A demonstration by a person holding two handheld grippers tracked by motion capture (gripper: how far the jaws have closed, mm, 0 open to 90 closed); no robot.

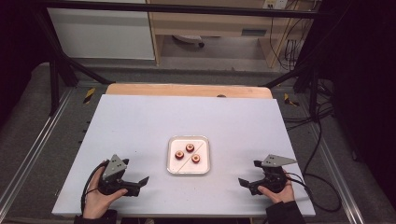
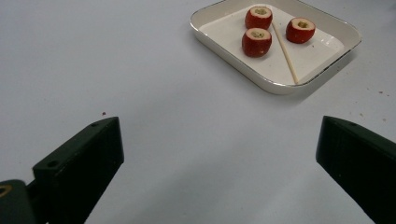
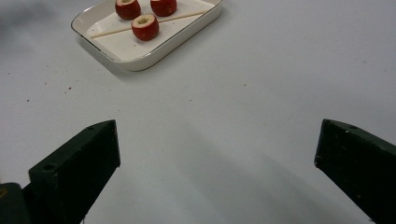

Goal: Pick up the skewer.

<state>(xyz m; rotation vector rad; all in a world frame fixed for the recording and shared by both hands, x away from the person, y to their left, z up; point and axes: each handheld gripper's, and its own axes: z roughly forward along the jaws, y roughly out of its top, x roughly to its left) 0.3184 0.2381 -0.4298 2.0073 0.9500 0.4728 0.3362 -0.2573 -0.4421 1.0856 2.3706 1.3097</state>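
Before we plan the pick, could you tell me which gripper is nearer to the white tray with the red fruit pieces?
Left, by a little. The left gripper sits just below-left of the tray; the right gripper rests farther off, below-right. Both are open and empty.

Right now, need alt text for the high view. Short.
A white tray sits mid-table holding three cored red fruits and a thin wooden stick laid diagonally between them. The person's left gripper and right gripper rest near the table's front edge, either side of the tray, jaws open and empty, pointing inward.
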